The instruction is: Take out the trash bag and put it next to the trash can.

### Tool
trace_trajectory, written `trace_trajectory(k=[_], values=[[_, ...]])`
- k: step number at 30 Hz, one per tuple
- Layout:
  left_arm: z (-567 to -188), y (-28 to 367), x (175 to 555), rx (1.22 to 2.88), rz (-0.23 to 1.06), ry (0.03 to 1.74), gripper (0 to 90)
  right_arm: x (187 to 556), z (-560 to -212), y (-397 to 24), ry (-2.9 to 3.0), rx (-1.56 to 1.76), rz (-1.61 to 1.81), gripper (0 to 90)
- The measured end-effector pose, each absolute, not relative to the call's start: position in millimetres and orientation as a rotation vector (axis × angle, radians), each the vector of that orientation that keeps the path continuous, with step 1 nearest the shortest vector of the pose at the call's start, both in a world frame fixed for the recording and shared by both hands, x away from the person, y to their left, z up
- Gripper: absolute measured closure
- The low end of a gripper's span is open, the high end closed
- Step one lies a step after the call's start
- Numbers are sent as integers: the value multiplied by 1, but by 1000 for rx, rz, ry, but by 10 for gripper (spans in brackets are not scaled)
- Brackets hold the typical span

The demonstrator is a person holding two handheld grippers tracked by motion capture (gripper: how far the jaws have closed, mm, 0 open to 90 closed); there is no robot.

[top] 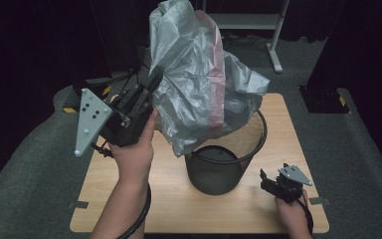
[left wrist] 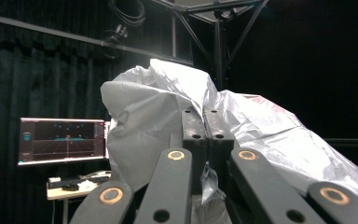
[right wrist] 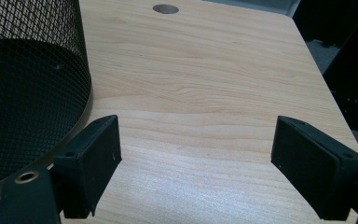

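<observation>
the left gripper (top: 151, 82) is pinching a crinkled grey plastic bag (top: 199, 79) in closed jaws, above a black mesh bin (top: 219, 169); the right gripper (right wrist: 196, 154) is resting wide open and empty on the smooth wooden counter (top: 179, 199).

Black curtains (left wrist: 37, 70), grey carpet (top: 25, 164) — perhaps a monitor (left wrist: 63, 140) glowing.

No text, label or number can be read; the monitor (left wrist: 63, 141) shows graphics too small to tell.
</observation>
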State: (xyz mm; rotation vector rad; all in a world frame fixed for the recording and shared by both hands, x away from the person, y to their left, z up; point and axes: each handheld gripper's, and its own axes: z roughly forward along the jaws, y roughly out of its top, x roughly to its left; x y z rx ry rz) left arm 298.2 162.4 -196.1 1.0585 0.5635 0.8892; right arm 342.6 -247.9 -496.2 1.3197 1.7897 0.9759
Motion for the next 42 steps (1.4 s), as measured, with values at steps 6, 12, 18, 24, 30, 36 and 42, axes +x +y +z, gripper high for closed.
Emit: trace_trajectory(k=[6, 12, 18, 24, 30, 36, 42], values=[[-192, 179, 293, 1027, 917, 581, 889, 344, -499, -246, 1803, 1319, 966, 155], [-192, 195, 288, 1026, 947, 599, 889, 346, -500, -243, 1811, 1316, 967, 155], [-194, 213, 281, 1018, 972, 633, 889, 347, -502, -242, 1822, 1315, 967, 155], [-196, 231, 275, 1024, 1007, 662, 889, 350, -506, -245, 1829, 1329, 956, 156], [-200, 242, 272, 1033, 1027, 684, 889, 351, -509, -247, 1845, 1323, 952, 156], [-205, 251, 269, 1050, 1046, 709, 889, 351, -513, -249, 1859, 1334, 964, 155], [-206, 258, 271, 1065, 1065, 732, 889, 352, -518, -250, 1889, 1354, 959, 155]])
